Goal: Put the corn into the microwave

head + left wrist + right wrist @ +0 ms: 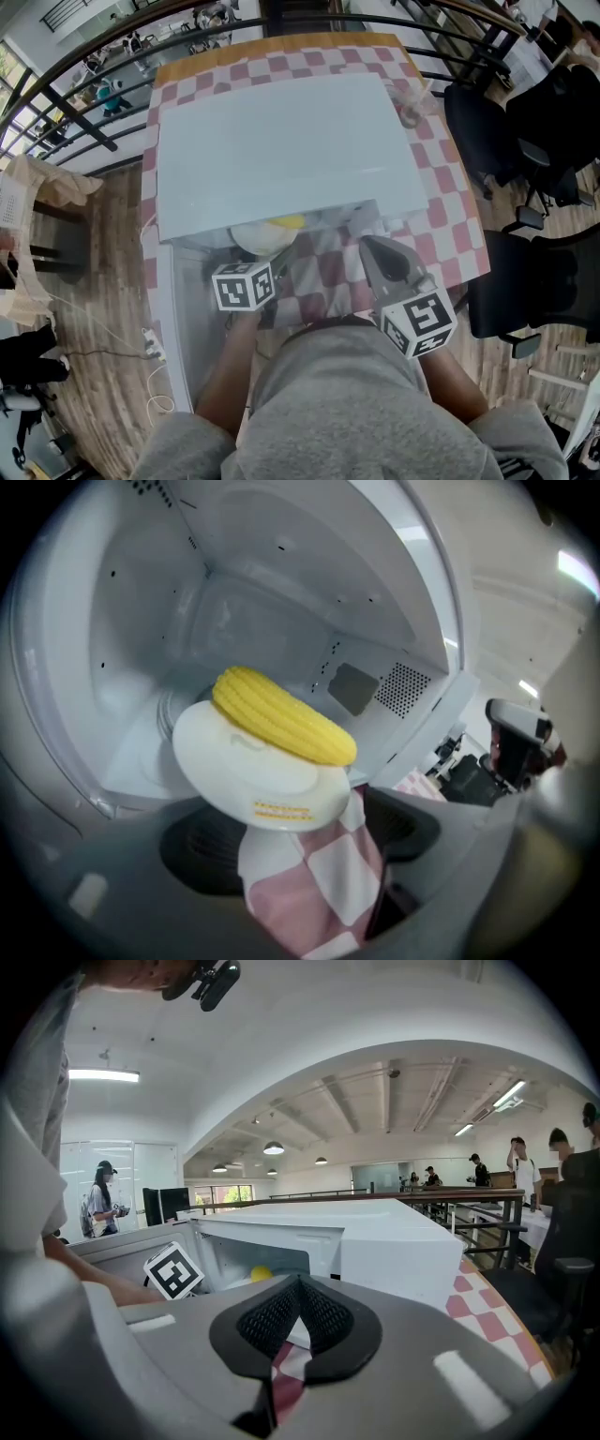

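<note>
L tool (pixel 300 847) open wide, nothing gripped; plate (pixel 251 782) just ahead of pads. Corn (pixel 281 716) lies on plate, inside microwave (pixel 281 583) at its mouth, door open. R tool (pixel 298 1321) closed, empty, over checked surface (pixel 450 216).

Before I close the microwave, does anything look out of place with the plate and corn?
Yes: the white plate carrying the corn sits right at the microwave's front opening. Its near rim apparently overhangs the front edge above the checkered cloth rather than sitting farther inside. It could keep the microwave from closing.
</note>
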### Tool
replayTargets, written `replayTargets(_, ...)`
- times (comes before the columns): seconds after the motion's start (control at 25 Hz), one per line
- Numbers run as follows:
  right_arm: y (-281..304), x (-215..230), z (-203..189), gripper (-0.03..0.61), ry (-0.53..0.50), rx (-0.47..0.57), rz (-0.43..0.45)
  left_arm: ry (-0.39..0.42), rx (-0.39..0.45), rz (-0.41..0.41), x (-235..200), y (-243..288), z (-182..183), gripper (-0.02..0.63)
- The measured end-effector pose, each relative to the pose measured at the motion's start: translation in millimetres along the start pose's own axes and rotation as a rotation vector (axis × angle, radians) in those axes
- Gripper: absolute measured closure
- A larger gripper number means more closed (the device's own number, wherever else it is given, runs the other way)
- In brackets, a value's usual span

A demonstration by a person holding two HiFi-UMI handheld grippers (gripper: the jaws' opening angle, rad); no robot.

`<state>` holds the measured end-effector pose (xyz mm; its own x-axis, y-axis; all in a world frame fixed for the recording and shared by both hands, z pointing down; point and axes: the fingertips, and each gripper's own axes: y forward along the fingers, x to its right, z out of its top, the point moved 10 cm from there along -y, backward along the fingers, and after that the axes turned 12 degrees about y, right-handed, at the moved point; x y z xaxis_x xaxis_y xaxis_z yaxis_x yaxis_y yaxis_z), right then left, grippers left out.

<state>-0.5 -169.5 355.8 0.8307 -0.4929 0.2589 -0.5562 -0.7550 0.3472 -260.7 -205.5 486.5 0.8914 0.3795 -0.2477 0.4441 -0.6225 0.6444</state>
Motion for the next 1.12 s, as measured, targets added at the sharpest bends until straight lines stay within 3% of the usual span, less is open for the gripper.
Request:
replayTargets(0.4,0.2,2.5,0.8,0.580,0.006,0.002,0.006,0.083,-0.068,0.054,1.1,0.6,3.0,0.269)
replayTargets(1.12,-0.5,11.3,-0.7,0.580,0.020,0.012,0.012,-0.005,-0.188,0.053,-9.6,3.2,15.4,0.348)
